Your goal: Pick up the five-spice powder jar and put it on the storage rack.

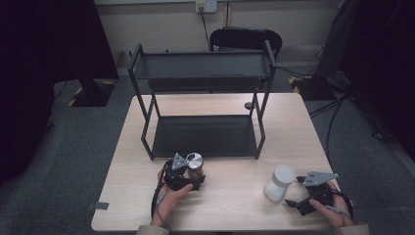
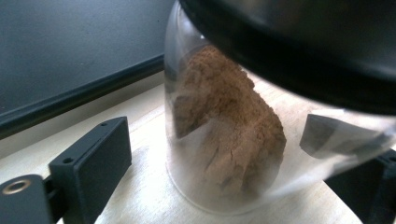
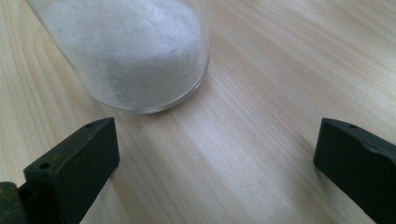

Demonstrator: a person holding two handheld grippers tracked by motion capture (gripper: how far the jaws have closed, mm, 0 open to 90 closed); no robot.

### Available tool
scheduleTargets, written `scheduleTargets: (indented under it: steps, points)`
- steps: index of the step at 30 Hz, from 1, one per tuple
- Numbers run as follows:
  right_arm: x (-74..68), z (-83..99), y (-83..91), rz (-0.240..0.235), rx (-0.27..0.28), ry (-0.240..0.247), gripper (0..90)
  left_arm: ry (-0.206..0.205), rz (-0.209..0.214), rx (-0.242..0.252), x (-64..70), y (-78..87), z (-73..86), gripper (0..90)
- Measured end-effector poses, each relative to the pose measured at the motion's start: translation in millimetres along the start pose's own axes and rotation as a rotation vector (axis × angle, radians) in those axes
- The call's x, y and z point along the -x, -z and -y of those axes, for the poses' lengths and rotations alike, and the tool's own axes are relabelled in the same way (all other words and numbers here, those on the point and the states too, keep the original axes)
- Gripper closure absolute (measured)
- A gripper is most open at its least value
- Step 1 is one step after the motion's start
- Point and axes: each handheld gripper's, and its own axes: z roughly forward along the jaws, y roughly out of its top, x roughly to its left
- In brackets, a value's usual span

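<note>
Our left tool (image 1: 195, 177) has its jaws spread on either side of a glass jar of brown powder (image 2: 224, 126), with a clear gap at the left jaw in the left gripper view, so we read it as open around the jar, not yet clamped. That jar stands on the desk (image 1: 235, 205) just in front of the black two-tier rack (image 1: 203, 73), its silvery lid (image 1: 194, 158) seen from above.

Our right tool (image 1: 292, 196) is also open, jaws wide apart over bare wood. The jar of white powder (image 3: 126, 51) sits just beyond its left jaw in the right gripper view, not between the jaws; from above it stands near the desk's right front, beside that tool.

We judge the step in hand to be the grasp on the brown jar, probably to lift it onto the rack. The next move calls for closing the left jaws squarely on the glass below the lid, keeping it upright.

By count: two jars, two tools, one rack with two shelves, both bare as far as we can see.
</note>
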Motion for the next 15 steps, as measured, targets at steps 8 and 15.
scheduleTargets:
  steps: [8,15]
  points:
    - [0.0,0.0,0.0,0.000,0.000,0.000,0.0,-0.018,0.005,0.008,1.1,-1.0,-1.7,18.3]
    - [0.0,0.0,0.0,0.000,0.000,0.000,0.0,-0.047,0.005,0.008,3.7,-0.7,-3.0,26.7]
